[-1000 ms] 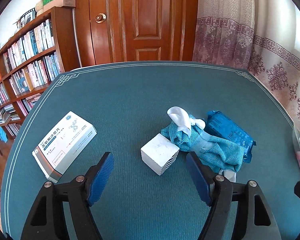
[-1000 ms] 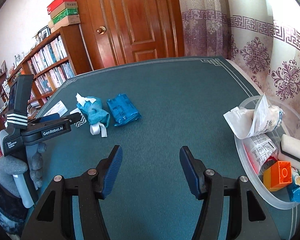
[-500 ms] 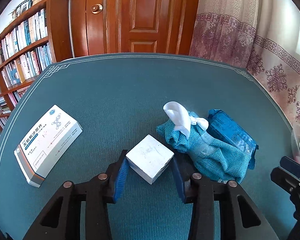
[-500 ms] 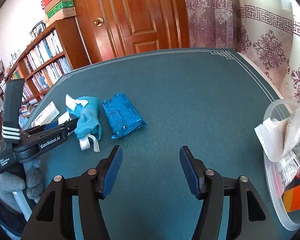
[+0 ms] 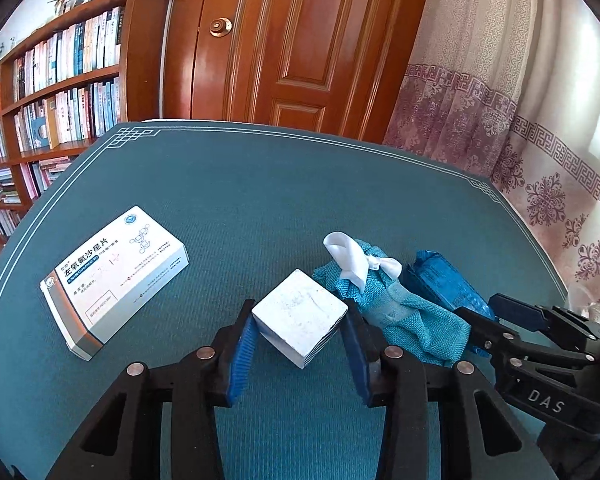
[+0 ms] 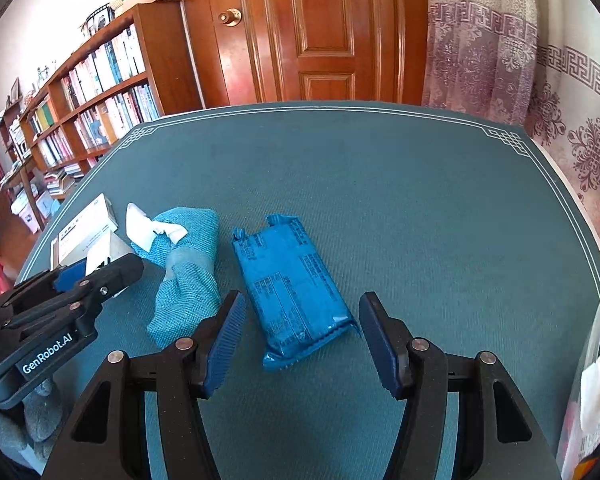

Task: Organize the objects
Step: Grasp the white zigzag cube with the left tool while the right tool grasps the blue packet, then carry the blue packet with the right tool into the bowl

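Observation:
My left gripper (image 5: 300, 340) is shut on a small white cube box (image 5: 300, 316), its blue pads pressed to both sides. A white medicine box (image 5: 116, 276) lies to its left on the teal table (image 5: 280, 184). A teal cloth bundle with a white ribbon (image 5: 384, 308) lies just right of the cube, and a blue foil packet (image 5: 448, 284) lies beyond it. In the right wrist view my right gripper (image 6: 300, 332) is open, its fingers on either side of the near end of the blue packet (image 6: 292, 288). The cloth bundle (image 6: 188, 276) lies to its left, close to the left finger.
A clear plastic bin (image 6: 596, 384) with packets in it stands at the table's right edge. The left gripper's body (image 6: 56, 312) is at the left of the right wrist view. A bookshelf (image 5: 52, 80), a wooden door (image 5: 300, 40) and curtains (image 5: 500, 120) stand behind the table.
My left gripper closed on the white cube and has tilted upward with it. My right gripper moved left and forward until its open fingers straddle the blue packet.

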